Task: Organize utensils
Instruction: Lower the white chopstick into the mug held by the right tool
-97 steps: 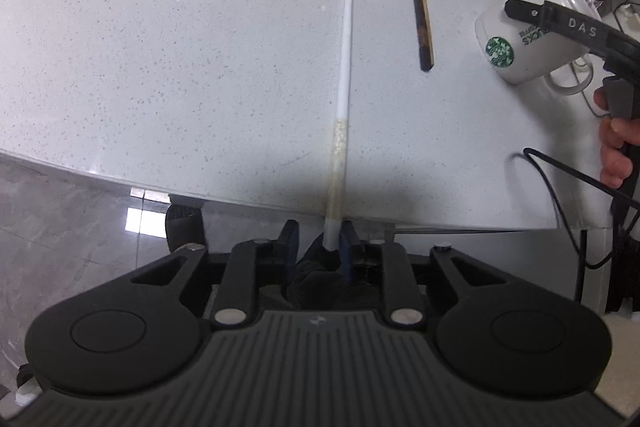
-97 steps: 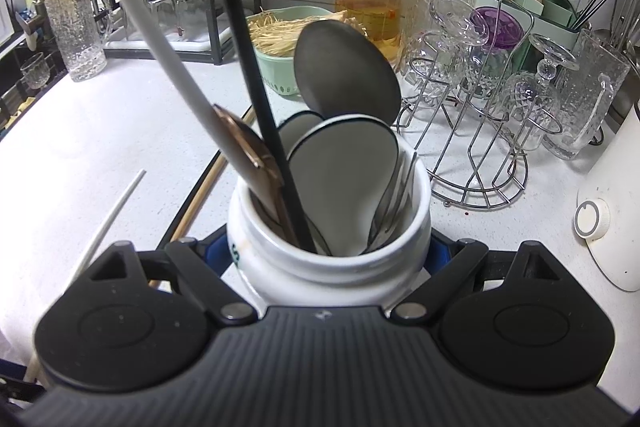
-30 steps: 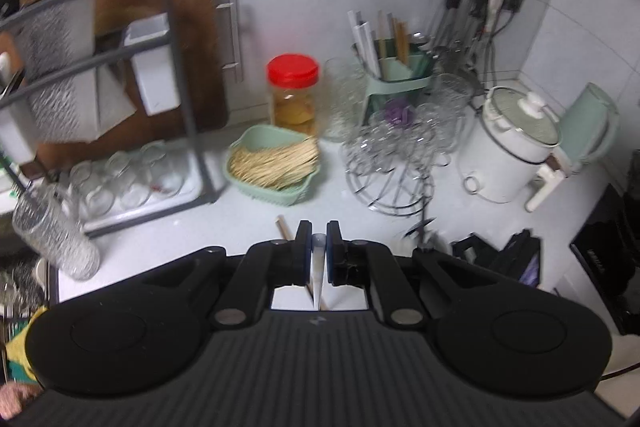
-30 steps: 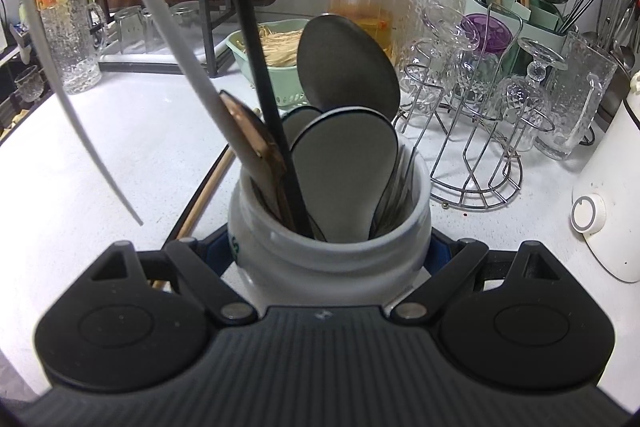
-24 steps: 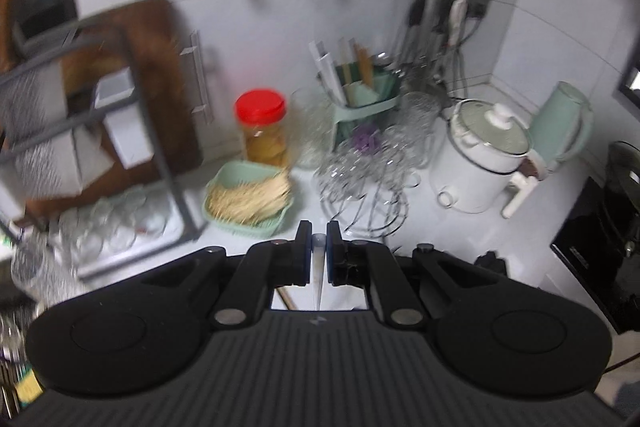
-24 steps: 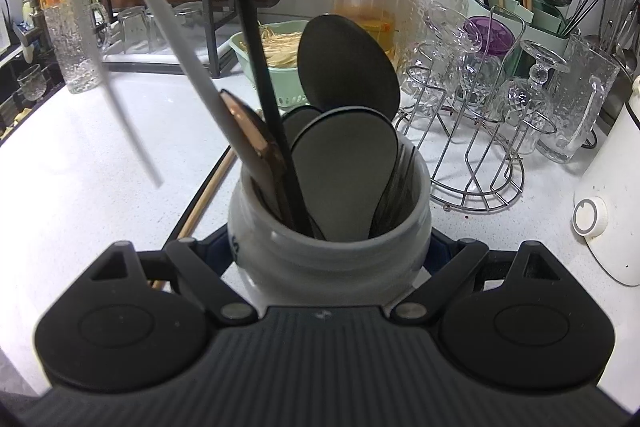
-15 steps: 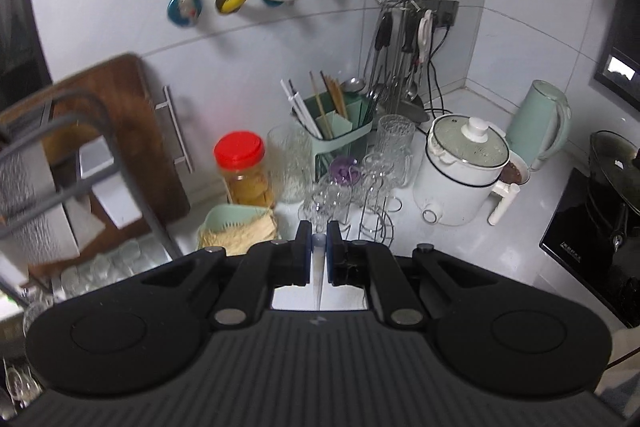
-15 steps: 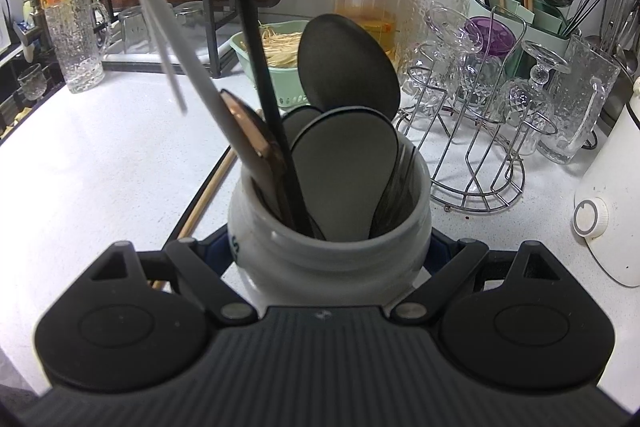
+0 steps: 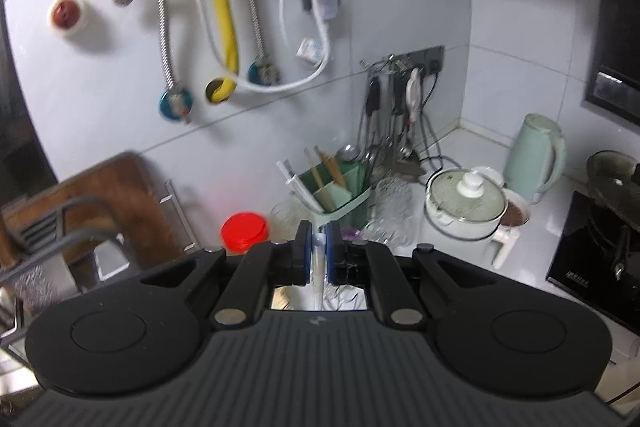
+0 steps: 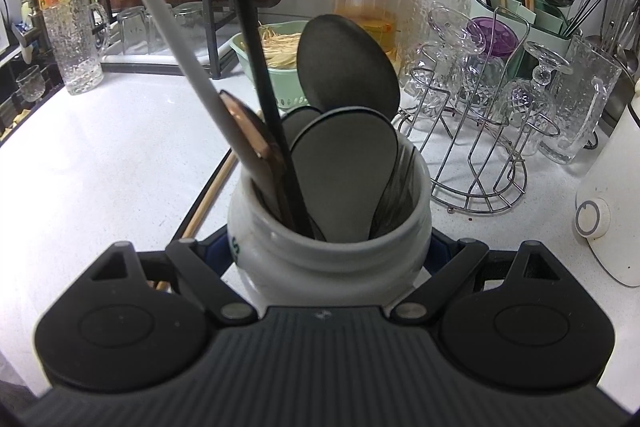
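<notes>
My left gripper point(image 9: 319, 243) is shut on a white chopstick point(image 9: 318, 267), which hangs down between the blue pads; it is raised high over the counter and faces the tiled wall. My right gripper point(image 10: 328, 247) is shut on a white mug point(image 10: 340, 267) standing on the counter. The mug holds dark spoons point(image 10: 344, 75), a brown spoon point(image 10: 248, 135), a black chopstick point(image 10: 256, 59) and another white chopstick point(image 10: 160, 15). A wooden chopstick point(image 10: 208, 199) lies on the counter left of the mug. The held chopstick is out of the right wrist view.
Behind the mug stand a green basket point(image 10: 276, 55), a red-lidded jar point(image 10: 370, 3), a wire rack of glasses point(image 10: 480, 131) and a green utensil caddy point(image 10: 520, 7). A rice cooker point(image 9: 464, 207), a kettle point(image 9: 534, 151) and a stove point(image 9: 600, 247) fill the right side.
My left gripper has risen with the white chopstick, and its view has swung up the wall. The chopstick's tip has climbed out of the right wrist view. The right gripper and mug are unmoved.
</notes>
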The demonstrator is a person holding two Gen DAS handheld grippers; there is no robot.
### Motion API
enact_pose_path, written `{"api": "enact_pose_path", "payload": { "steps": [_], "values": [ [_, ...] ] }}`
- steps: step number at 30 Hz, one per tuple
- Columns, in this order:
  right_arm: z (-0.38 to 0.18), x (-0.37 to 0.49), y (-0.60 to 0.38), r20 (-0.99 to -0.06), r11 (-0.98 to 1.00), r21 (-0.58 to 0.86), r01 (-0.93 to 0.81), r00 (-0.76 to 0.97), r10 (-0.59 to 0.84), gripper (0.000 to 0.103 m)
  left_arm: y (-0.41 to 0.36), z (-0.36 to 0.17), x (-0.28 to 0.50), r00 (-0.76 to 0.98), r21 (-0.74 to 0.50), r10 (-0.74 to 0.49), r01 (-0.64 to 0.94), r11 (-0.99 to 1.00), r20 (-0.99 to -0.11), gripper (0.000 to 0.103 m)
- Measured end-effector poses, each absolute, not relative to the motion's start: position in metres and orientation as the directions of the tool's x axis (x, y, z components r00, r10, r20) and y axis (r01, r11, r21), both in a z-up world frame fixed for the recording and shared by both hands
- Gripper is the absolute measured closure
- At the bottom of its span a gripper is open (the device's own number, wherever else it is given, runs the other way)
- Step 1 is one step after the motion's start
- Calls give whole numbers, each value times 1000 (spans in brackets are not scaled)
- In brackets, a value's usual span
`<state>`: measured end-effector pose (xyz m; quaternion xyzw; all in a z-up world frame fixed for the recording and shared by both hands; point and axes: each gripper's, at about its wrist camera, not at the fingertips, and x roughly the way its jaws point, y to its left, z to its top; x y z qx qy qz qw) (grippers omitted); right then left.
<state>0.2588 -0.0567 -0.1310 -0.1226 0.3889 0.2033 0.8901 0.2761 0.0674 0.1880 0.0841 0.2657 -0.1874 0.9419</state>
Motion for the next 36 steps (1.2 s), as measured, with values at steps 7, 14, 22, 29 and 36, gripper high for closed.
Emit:
{"api": "enact_pose_path", "payload": {
  "steps": [7,14,22,29,36],
  "values": [
    [-132,259,-55,-737,882,-61,-467,617,276,10,48,192,275,752,1,-387,458,889,-533,95],
    [-132,260,-55,-732,879,-61,-474,620,283,10,23,169,278,687,-31,-434,514,857,-583,95],
    [-132,260,-55,-730,871,-63,-487,618,293,10,7,136,286,626,-83,-461,535,841,-629,95],
    [-132,259,-56,-727,868,-63,-493,619,298,10,2,109,299,594,-80,-439,533,843,-674,95],
    [-132,259,-56,-725,867,-65,-494,620,299,10,-5,80,312,531,-95,-428,542,835,-731,95]
  ]
}}
